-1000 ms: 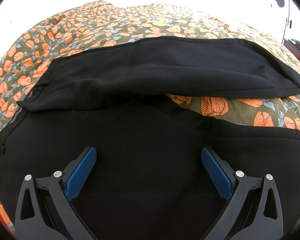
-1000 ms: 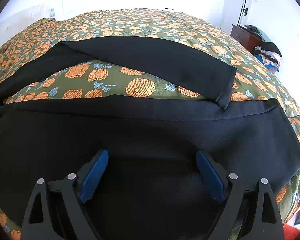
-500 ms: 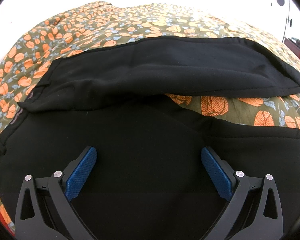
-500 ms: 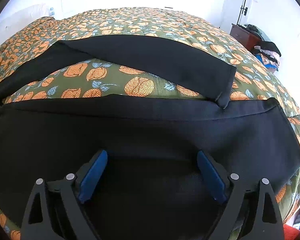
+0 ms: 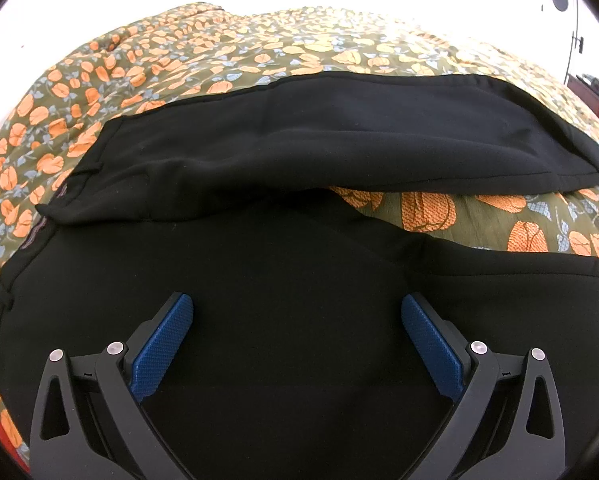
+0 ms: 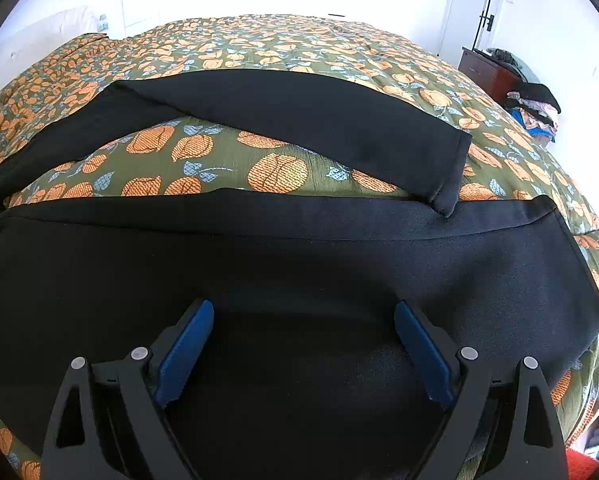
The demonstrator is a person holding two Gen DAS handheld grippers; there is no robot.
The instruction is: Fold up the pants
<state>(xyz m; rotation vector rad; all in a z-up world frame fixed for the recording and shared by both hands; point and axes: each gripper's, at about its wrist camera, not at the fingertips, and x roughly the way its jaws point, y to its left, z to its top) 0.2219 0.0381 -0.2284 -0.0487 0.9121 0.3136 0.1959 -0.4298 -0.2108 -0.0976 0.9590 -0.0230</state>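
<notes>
Both jaws stand wide apart and grasp nothing: the left gripper (image 5: 297, 316) and the right gripper (image 6: 304, 322) hang over the near leg of the black pants (image 6: 299, 256). These pants lie spread on a bed with a floral bedspread (image 6: 275, 40), the far leg (image 6: 299, 120) apart from the near one. I judge that folding has not begun; the legs must first be laid together. No containers are in view, only a clothes pile (image 6: 533, 108) beside a dresser (image 6: 485, 70).

Black pants (image 5: 299, 152) (image 6: 299, 264), spread flat on floral bedspread, legs apart, far leg's hem overlapping near leg
</notes>
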